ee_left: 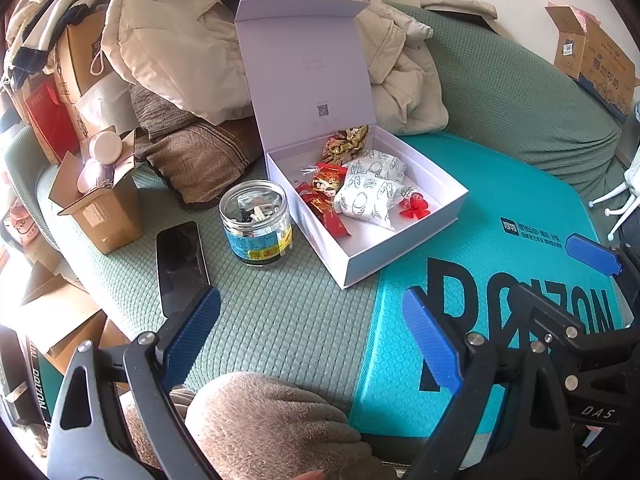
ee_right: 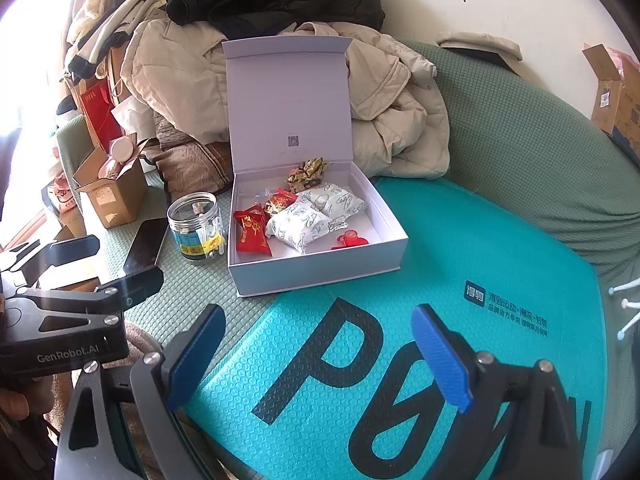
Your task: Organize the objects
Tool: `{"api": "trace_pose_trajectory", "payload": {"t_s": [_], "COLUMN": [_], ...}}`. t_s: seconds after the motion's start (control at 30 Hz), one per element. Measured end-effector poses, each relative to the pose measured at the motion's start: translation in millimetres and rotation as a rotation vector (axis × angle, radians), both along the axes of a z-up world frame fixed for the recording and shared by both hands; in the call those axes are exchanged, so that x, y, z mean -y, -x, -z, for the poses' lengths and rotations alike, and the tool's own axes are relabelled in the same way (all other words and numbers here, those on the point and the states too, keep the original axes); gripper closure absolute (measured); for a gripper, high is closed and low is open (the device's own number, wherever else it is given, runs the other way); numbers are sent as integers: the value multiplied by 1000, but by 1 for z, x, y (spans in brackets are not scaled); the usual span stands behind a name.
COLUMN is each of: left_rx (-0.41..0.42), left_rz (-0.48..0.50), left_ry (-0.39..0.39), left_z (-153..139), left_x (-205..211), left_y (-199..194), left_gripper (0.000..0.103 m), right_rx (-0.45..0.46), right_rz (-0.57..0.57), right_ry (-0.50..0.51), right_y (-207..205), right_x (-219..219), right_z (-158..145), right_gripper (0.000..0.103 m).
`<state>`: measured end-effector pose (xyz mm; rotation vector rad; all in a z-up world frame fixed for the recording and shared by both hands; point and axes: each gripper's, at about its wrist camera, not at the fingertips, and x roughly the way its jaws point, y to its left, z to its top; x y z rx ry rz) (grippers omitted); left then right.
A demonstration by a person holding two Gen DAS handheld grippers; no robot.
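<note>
The print inside the white box lid is too faint to read. In the glass jar, lower left of centre, the small dark and pale pieces cannot be identified. The cardboard carton at upper right is cut off by the frame edge, as is the phone behind the other gripper.

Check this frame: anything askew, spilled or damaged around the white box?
Nothing spilled or damaged. The white box sits lid-up, snack packets inside; the lidless jar stands upright beside it, next to a phone.

A lived-in home: a green-covered sofa heaped with coats and cardboard boxes.
</note>
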<state>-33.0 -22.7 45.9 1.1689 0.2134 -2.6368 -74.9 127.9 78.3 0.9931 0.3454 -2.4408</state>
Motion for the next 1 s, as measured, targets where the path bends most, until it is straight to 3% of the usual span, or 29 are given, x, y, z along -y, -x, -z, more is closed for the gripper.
{"api": "trace_pose_trajectory", "payload": {"t_s": [1.0], "left_rx": [45], "left_rz": [47], "left_ry": [-17], "left_z": [7], "left_x": [-5], "left_y": [4], "left_gripper": [8], "right_rx": [11], "right_rz": [1], "right_ry": [-15], "right_y": [3], "right_x": [-2], "right_z": [3], "right_gripper": [8]}}
